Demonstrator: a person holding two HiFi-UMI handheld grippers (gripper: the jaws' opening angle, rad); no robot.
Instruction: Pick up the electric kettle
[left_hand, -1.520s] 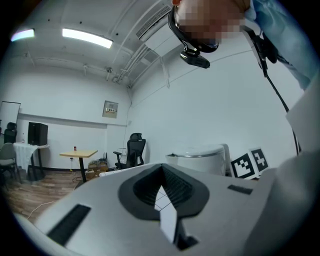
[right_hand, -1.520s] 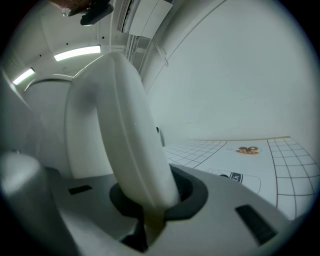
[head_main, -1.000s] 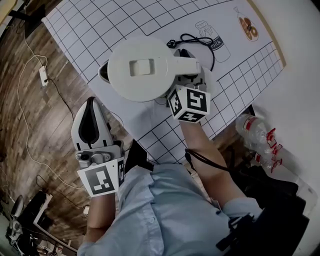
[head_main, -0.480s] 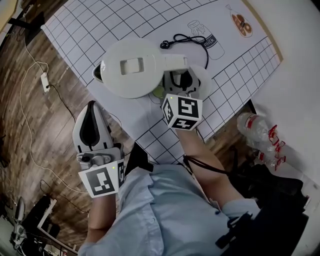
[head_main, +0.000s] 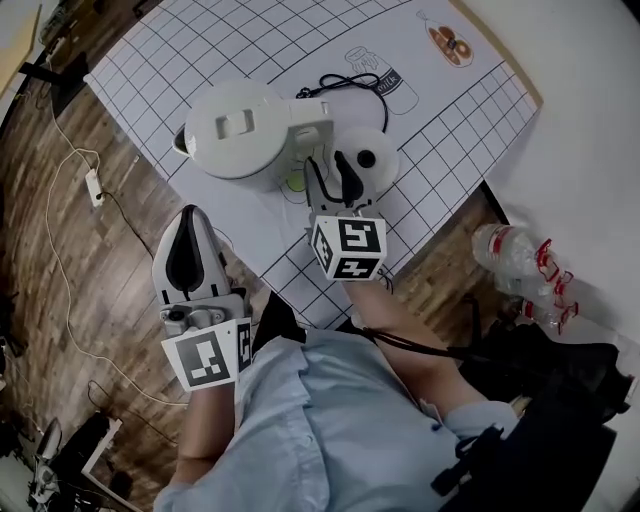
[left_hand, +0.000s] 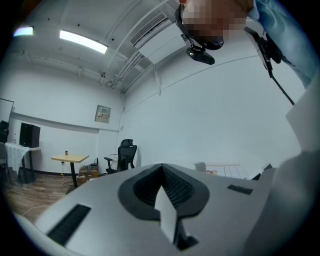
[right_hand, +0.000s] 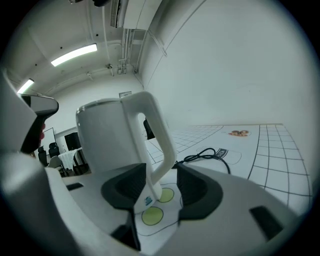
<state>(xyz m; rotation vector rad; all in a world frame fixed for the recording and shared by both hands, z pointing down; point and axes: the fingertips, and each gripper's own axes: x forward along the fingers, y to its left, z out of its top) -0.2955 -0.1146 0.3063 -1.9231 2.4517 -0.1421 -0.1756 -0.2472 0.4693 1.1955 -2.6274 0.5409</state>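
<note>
The white electric kettle (head_main: 240, 128) stands on the gridded mat (head_main: 200, 45), its handle (head_main: 312, 118) turned toward my right gripper (head_main: 335, 165). In the right gripper view the kettle (right_hand: 102, 137) rises just ahead, and the foot of its handle (right_hand: 150, 175) sits between the jaws. Those jaws are opening and the pads stand off the handle on both sides. A round white power base (head_main: 372, 160) with a black cord (head_main: 345, 82) lies partly under that gripper. My left gripper (head_main: 190, 215) is shut and empty, held over the floor beside the mat; its pads meet in the left gripper view (left_hand: 162, 192).
Printed green circles (right_hand: 150, 215) mark the mat under the right jaws. Milk (head_main: 385, 85) and plate (head_main: 450, 42) drawings lie further back. Plastic bottles (head_main: 515, 262) and a dark bag (head_main: 560, 400) sit at the right. A power strip (head_main: 93, 183) lies on the wood floor at left.
The kettle has gone from close under the head camera to standing on the mat. The right jaws have let go of its handle, opened, and drawn back toward me. The left gripper stayed shut.
</note>
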